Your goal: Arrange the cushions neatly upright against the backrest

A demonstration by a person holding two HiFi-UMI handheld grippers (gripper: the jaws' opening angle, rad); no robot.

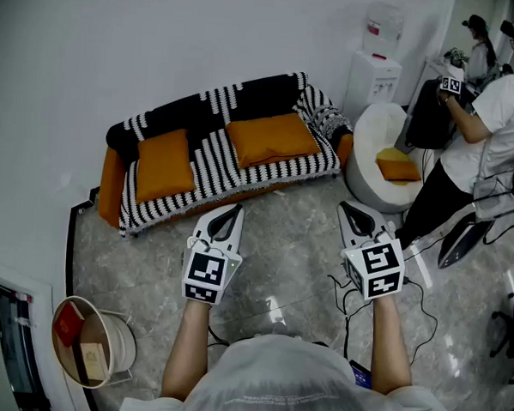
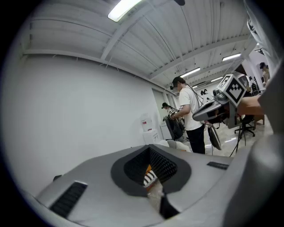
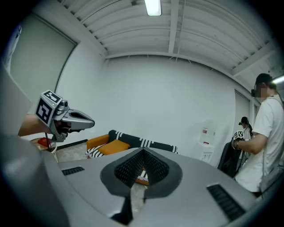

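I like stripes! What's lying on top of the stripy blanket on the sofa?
Two orange cushions rest on the striped blanket, a left cushion and a right cushion. Underneath, the blanket hides the orange sofa except its arms and front edge.

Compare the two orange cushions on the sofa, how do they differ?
The left cushion sits by the left arm of the sofa; the right cushion sits nearer the right end. The left cushion shows taller than wide, the right cushion wider than tall. Both are plain orange and rest on the seat.
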